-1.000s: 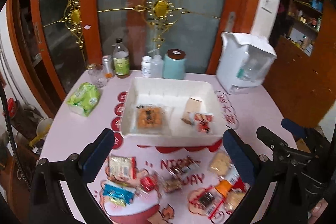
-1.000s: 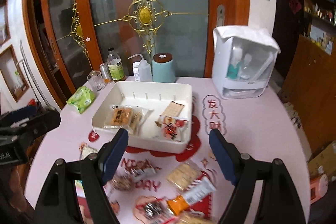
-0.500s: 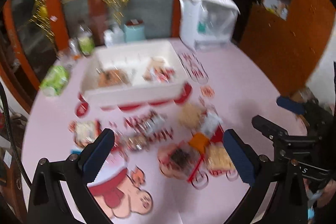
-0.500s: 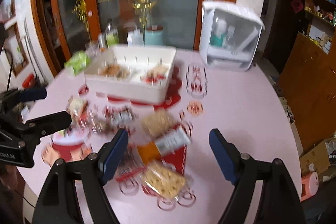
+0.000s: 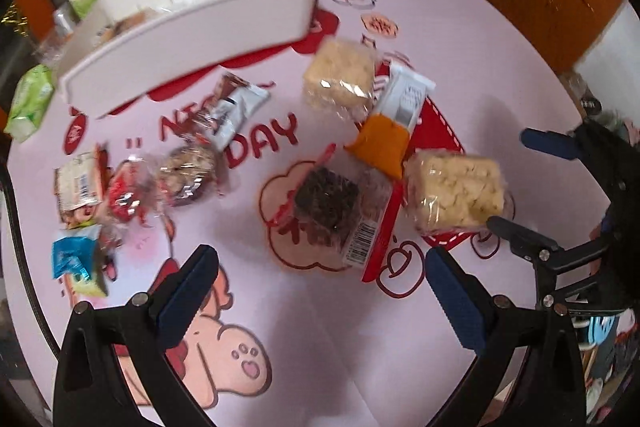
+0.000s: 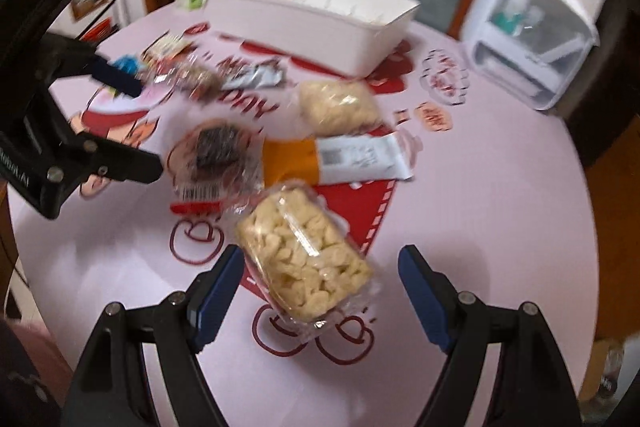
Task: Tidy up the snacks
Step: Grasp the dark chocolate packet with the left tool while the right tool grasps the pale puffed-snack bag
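Several wrapped snacks lie on the pink printed tablecloth in front of a white tray (image 5: 192, 27) (image 6: 312, 23) that holds a few packs. My left gripper (image 5: 320, 287) (image 6: 124, 119) is open and empty, hanging just short of a dark brownie pack (image 5: 328, 203) (image 6: 218, 147). My right gripper (image 6: 320, 283) (image 5: 532, 189) is open too; a pale cracker pack (image 6: 304, 259) (image 5: 456, 191) lies between its fingers, and the pads are clear of it. An orange-and-white packet (image 5: 388, 131) (image 6: 332, 159) and a second pale pack (image 5: 340, 79) (image 6: 336, 103) lie just beyond.
To the left lie a silver wrapper (image 5: 236, 111), a brown round snack (image 5: 188, 175), a red sweet (image 5: 124, 195) and a blue pack (image 5: 76, 259). A white plastic box (image 6: 532, 27) stands at the back right. A green tissue pack (image 5: 30, 103) and bottles sit behind the tray.
Both grippers have come down toward the table and tipped downward. The loose snacks now fill both views, and the tray has slid to the top. The jaws kept their width.
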### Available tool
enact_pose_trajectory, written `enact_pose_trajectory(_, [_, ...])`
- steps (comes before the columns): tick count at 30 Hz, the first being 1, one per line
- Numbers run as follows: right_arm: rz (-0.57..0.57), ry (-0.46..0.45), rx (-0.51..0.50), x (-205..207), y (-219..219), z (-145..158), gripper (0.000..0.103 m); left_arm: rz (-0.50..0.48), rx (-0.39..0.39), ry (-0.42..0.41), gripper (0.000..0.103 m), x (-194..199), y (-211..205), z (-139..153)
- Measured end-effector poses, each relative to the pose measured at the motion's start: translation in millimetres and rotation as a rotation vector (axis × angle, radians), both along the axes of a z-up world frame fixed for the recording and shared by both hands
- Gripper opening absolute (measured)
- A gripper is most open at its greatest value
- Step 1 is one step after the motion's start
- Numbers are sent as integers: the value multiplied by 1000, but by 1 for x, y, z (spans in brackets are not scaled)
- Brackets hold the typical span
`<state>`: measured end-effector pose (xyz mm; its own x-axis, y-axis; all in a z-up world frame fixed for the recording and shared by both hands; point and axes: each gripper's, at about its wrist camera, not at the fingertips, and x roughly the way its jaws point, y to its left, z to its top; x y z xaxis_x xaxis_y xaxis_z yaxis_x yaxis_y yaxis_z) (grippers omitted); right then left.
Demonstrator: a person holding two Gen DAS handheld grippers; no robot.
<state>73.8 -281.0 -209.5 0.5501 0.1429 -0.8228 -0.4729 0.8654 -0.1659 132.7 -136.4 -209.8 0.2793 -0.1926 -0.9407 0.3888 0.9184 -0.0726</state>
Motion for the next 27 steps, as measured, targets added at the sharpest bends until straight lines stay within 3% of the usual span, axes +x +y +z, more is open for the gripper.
enact_pose_trajectory(11, [222, 105, -84, 23, 12, -34, 80, -87, 45, 99, 96, 33, -15, -45])
enact_pose_trajectory(13, [242, 125, -89, 25, 14, -37, 80, -91, 60, 121, 86, 39, -16, -53])
enact_pose_trajectory(18, [258, 152, -82, 26, 14, -38, 80, -121, 95, 92, 83, 47, -22, -55])
enact_pose_trajectory(20, [255, 164, -70, 27, 12, -37, 77, -135, 114, 73, 75, 46, -26, -54])
enact_pose_trajectory(22, [242, 172, -59, 26, 11, -36, 68, -160, 107, 57, 49, 44, -32, -51])
enact_pose_trajectory(27, [178, 173, -23, 21, 6, -34, 63, -142, 166, 21, 42, 35, -44, -48])
